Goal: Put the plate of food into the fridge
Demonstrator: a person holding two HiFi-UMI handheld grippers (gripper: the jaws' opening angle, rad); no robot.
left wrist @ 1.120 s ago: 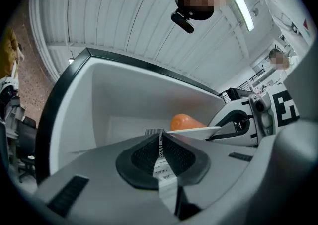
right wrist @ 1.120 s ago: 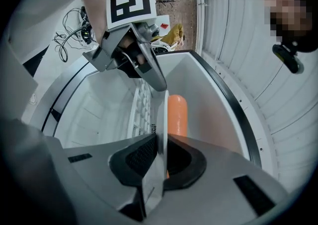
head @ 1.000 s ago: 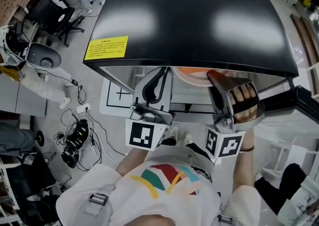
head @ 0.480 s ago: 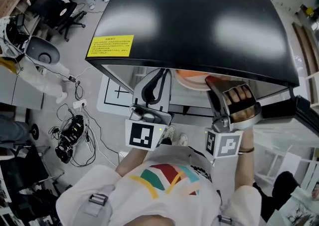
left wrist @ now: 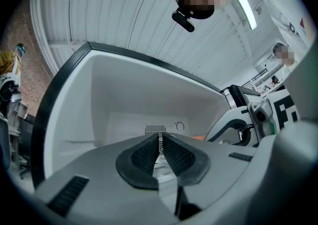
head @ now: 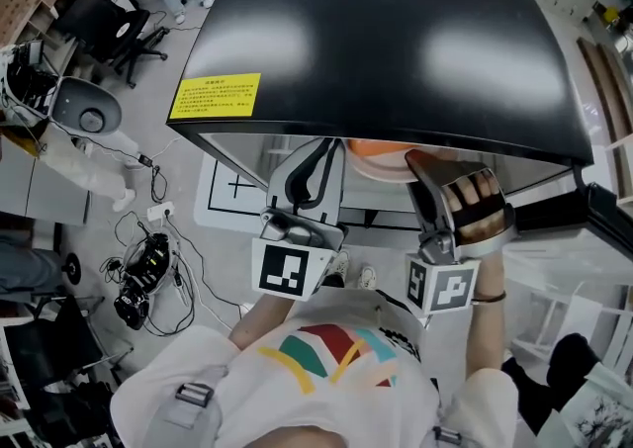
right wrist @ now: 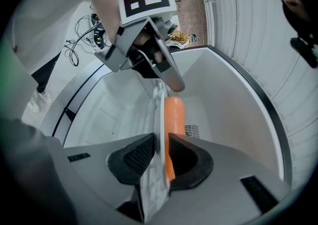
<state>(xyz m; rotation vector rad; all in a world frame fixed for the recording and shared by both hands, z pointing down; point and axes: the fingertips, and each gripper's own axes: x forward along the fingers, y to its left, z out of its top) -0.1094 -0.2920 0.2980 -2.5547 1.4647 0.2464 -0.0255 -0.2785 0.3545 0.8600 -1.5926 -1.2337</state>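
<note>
I stand at the open fridge (head: 386, 31), seen from above under its black top. My right gripper (head: 420, 161) reaches into the opening. In the right gripper view, my right gripper (right wrist: 161, 149) is shut on the rim of the plate (right wrist: 160, 114), seen edge-on with an orange piece of food (right wrist: 174, 114) on it. Its jaws have just been opening slightly, with the rim still between the pads. My left gripper (left wrist: 160, 142) is shut with nothing in it. It points into the white fridge interior (left wrist: 124, 100), just left of the plate.
A yellow label (head: 215, 95) sits on the fridge top's left corner. At the left are an office chair (head: 104, 26), a white machine (head: 84, 115) and a tangle of cables (head: 148, 273) on the floor. A vent (left wrist: 155, 129) marks the fridge's back wall.
Hardly anything differs: both grippers stay at the fridge opening and the plate stays in the right gripper.
</note>
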